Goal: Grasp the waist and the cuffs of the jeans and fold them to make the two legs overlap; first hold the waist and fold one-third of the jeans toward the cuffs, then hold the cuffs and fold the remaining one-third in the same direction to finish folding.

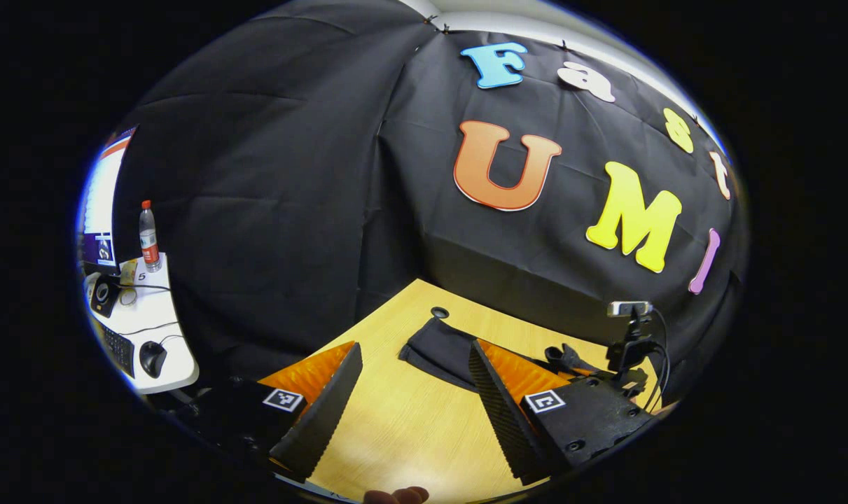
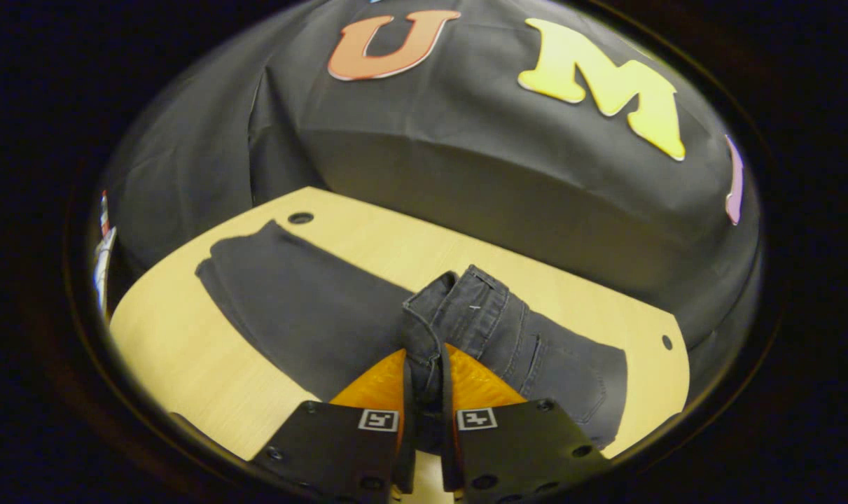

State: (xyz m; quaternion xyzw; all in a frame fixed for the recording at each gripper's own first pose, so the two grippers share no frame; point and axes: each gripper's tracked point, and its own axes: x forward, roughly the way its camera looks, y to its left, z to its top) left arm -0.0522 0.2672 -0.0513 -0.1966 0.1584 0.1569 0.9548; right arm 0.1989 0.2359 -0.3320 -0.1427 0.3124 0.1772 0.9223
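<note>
We see the right gripper (image 2: 424, 392) clamped on the waist (image 2: 459, 308) of the jeans (image 2: 304, 308); the legs run ahead-left of its fingers toward the cuffs (image 2: 245, 248). The left gripper (image 1: 416, 399) hangs agape, nearer those cuffs.

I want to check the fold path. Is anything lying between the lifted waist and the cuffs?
Nothing visible: the right gripper pinches the dark denim jeans at the waist, and bare trouser legs run across the wooden table.

Dark charcoal jeans (image 2: 311, 308) with tonal stitching are lying ahead of the right hand-held gripper (image 2: 424, 392) on a pale yellow wood-grain surface (image 2: 185, 350).
</note>
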